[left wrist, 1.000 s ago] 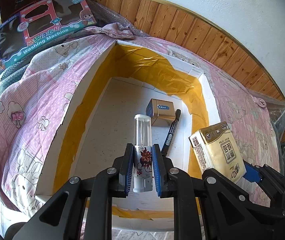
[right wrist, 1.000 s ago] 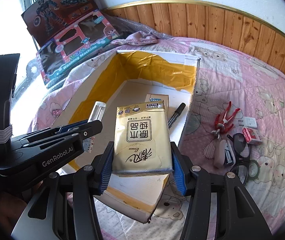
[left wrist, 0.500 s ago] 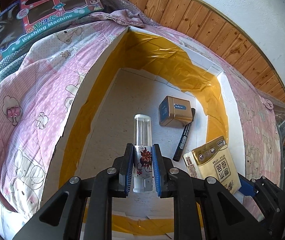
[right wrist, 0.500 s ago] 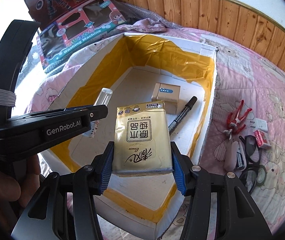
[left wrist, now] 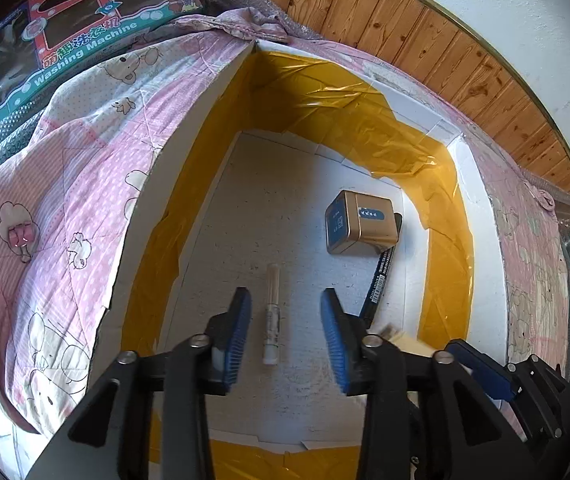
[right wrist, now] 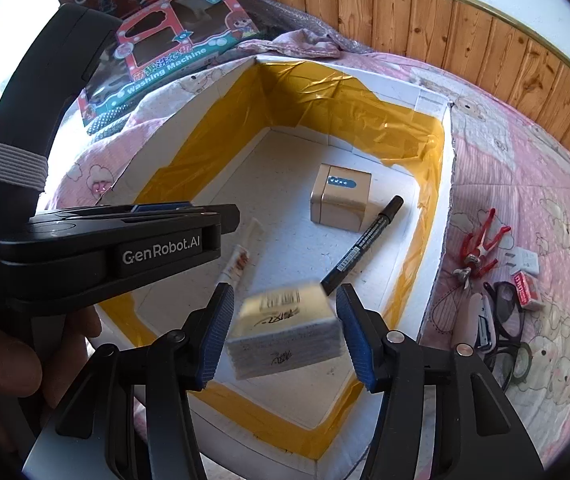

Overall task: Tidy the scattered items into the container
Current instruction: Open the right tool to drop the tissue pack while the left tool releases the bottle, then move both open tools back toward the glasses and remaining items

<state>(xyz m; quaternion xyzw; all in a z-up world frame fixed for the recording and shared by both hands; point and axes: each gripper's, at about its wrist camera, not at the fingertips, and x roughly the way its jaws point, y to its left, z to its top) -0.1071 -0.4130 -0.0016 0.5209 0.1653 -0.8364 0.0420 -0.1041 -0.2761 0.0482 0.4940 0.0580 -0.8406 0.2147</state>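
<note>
The white foam box [right wrist: 447, 184] lined with yellow tape fills the frame's middle; on its floor lie a gold tin [right wrist: 341, 196], a black marker [right wrist: 365, 246] and a slim clear tube [left wrist: 272, 314]. The tissue pack [right wrist: 285, 330], blurred at lower centre, looks soft and light, best pinched across its flat sides. The right gripper [right wrist: 283, 334] and the left gripper [left wrist: 285, 334] are both spread, holding nothing.
</note>
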